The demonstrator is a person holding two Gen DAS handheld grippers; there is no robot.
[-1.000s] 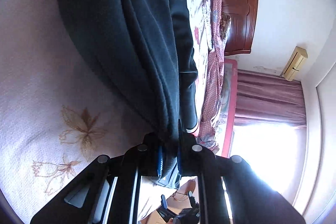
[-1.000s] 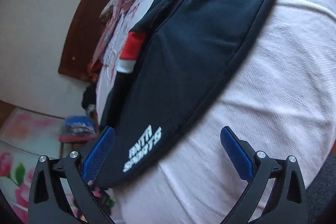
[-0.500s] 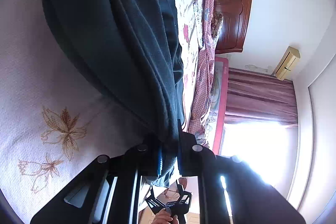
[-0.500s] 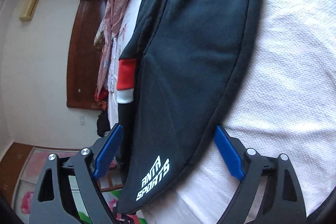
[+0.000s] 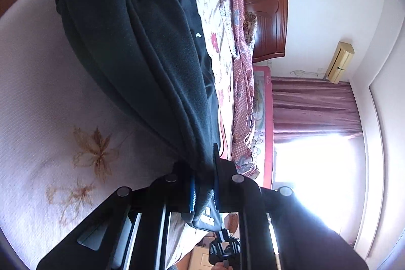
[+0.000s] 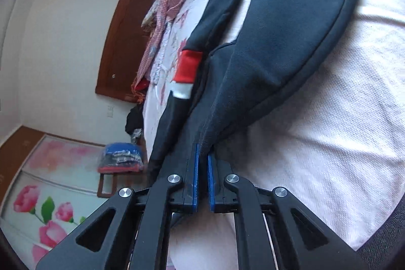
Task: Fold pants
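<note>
Dark pants (image 5: pixel 141 47) lie stretched across a white bedspread (image 5: pixel 38 98) w/ faded flower embroidery; elastic waistband at the far end in the left wrist view. Left gripper (image 5: pixel 203 184) is closed tight, blue pads pinching a bunched fold of the pants' fabric. In the right wrist view the right gripper (image 6: pixel 203 168) is also nearly closed, pads clamping the pants (image 6: pixel 291 24) at a seam edge. A red-and-white striped dark garment (image 6: pixel 187 67) lies just beside the pants. Wooden wardrobe (image 6: pixel 126 37) stands behind the bed.
</note>
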